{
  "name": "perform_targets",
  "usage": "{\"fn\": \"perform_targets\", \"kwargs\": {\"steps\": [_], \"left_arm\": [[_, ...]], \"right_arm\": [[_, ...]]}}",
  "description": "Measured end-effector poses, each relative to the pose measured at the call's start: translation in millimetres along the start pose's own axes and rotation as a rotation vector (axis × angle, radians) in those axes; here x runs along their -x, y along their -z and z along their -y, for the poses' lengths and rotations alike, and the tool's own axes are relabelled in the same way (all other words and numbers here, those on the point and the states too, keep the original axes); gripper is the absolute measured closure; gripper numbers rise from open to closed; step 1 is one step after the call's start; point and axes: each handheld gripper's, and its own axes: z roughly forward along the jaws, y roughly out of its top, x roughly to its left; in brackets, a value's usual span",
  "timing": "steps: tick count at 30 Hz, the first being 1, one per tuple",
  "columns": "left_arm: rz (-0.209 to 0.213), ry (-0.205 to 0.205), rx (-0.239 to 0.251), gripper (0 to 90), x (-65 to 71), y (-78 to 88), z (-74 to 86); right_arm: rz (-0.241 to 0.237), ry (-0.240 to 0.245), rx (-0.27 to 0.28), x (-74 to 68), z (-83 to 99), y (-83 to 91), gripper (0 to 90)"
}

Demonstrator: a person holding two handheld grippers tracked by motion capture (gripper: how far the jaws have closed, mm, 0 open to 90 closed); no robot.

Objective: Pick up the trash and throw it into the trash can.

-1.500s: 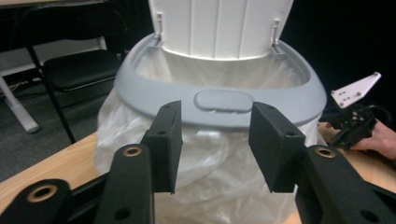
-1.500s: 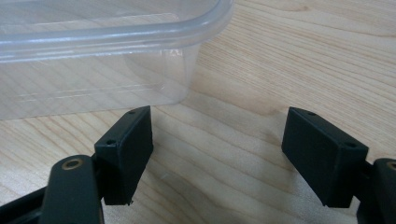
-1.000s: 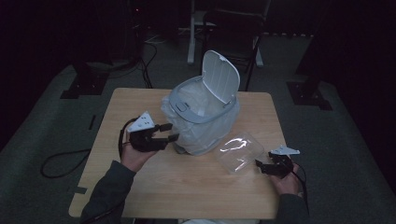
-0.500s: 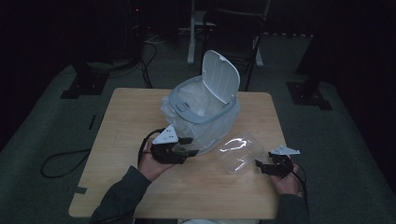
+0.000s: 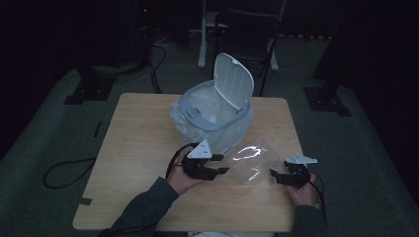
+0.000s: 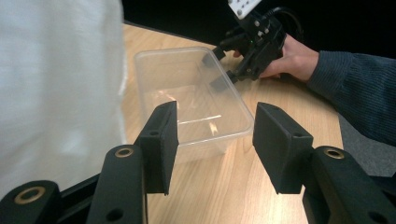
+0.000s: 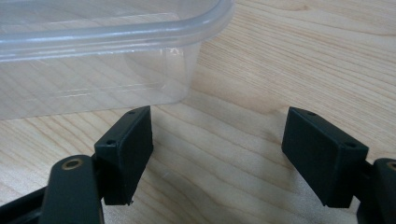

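The surface (image 5: 138, 148) was a pale wooden top standing on a dark carpeted floor (image 5: 44, 133). On it sat a white bin (image 5: 217, 116), lined with a plastic bag, its lid tipped up. Just beside the bin, toward the near edge, lay a clear plastic container (image 5: 254, 160), open side up and empty.

Colours on a dim tabletop scene

Pale wood-grain table (image 5: 138, 148); clear, colourless plastic container (image 5: 254, 161); light grey bin (image 5: 217, 111) with raised white lid (image 5: 233, 81) and translucent white liner bag (image 5: 183, 121); black left gripper (image 5: 220, 170) and black right gripper (image 5: 275, 176), each topped with a light grey plate; brass-coloured rivets on the jaws; dark blue-grey sleeve (image 6: 357, 91); grey-green floor (image 5: 44, 143).
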Motion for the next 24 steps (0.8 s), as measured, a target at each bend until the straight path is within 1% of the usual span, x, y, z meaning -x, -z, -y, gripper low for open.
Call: {"fn": "perform_targets", "kwargs": {"steps": [5, 6, 10, 12, 13, 14, 16, 19, 22, 24], "left_arm": [[0.009, -0.001, -0.018, 51.7, 2.0, -20.0, 0.5], [0.011, 0.004, -0.018, 51.9, 2.1, -23.7, 0.6], [0.023, 0.011, -0.025, 55.9, 3.4, -38.1, -0.5], [0.030, 0.015, -0.034, 62.3, 4.6, -46.5, -2.0], [0.041, 0.008, -0.040, 70.4, 5.5, -50.3, -2.4], [0.043, 0.003, -0.046, 78.8, 6.8, -53.2, -2.9], [0.050, 0.004, -0.060, 89.9, 9.9, -62.1, -4.0], [0.058, -0.001, -0.084, 90.0, 14.8, -75.3, -5.7], [0.056, 0.006, -0.098, 90.0, 18.4, -86.2, -5.8], [0.049, 0.022, -0.104, 90.0, 20.5, -93.1, -4.4]], "right_arm": [[0.000, 0.000, 0.000, 0.0, 0.0, 0.0, 23.8], [0.000, 0.001, 0.000, 0.0, 0.0, 0.0, 23.8], [0.000, 0.001, 0.000, 0.1, 0.0, -0.1, 23.8], [0.000, 0.001, 0.001, 0.0, 0.0, -0.1, 23.8], [0.001, 0.001, 0.000, 0.0, 0.0, -0.1, 23.8], [0.001, 0.001, 0.000, 0.0, 0.0, -0.1, 23.8], [0.001, 0.001, 0.000, 0.0, 0.0, -0.1, 23.8], [0.001, 0.001, 0.000, 0.0, 0.0, -0.1, 23.8], [0.001, 0.001, 0.000, 0.0, 0.0, -0.1, 23.8], [0.000, -0.001, 0.001, -0.1, 0.0, 0.0, 23.8]]}}
